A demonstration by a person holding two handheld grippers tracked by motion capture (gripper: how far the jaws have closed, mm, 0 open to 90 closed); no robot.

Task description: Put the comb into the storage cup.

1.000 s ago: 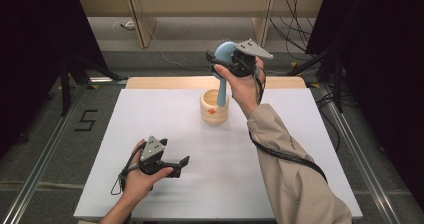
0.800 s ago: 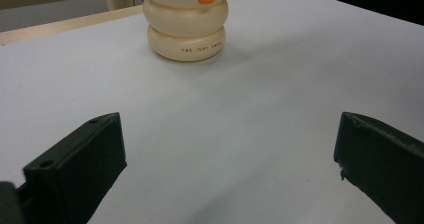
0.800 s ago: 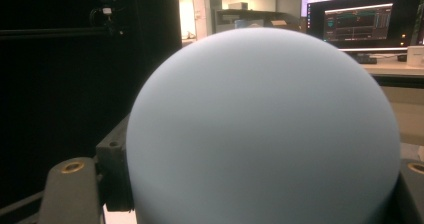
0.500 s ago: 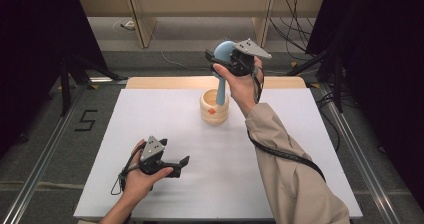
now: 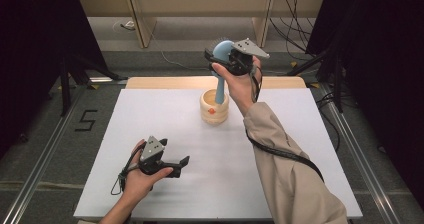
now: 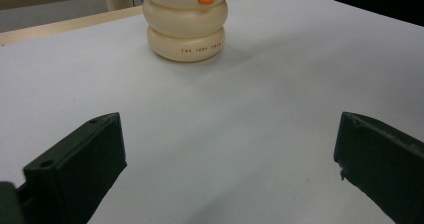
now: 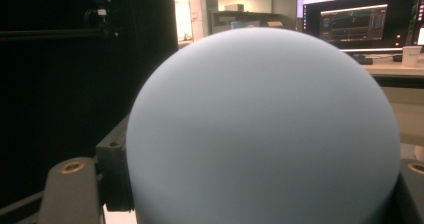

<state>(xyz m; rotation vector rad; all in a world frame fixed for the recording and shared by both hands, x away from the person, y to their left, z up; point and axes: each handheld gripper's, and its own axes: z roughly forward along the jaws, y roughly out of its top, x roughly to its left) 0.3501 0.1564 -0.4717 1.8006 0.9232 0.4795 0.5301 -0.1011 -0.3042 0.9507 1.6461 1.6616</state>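
Right tongs [image 5: 220, 54]: your grip clamps the blue brush [image 5: 220, 74], upper centre, handle in cream holder [image 5: 214, 110].
Left tongs [image 5: 181, 166]: yours, apart, lower left over table [image 5: 300, 154].

Blue brush [image 5: 220, 59]: smooth matt plastic head, fine bristles along its far edge. Cream holder [image 5: 214, 107]: glossy, stacked-ring body that looks ceramic or plastic, with an orange beak-like detail. Table [image 5: 150, 114]: matt white, paper-like sheet over a pale wooden edge. Left gripper [image 5: 172, 165]: matt black plastic jaws. Sleeve [image 5: 290, 184]: beige cloth.
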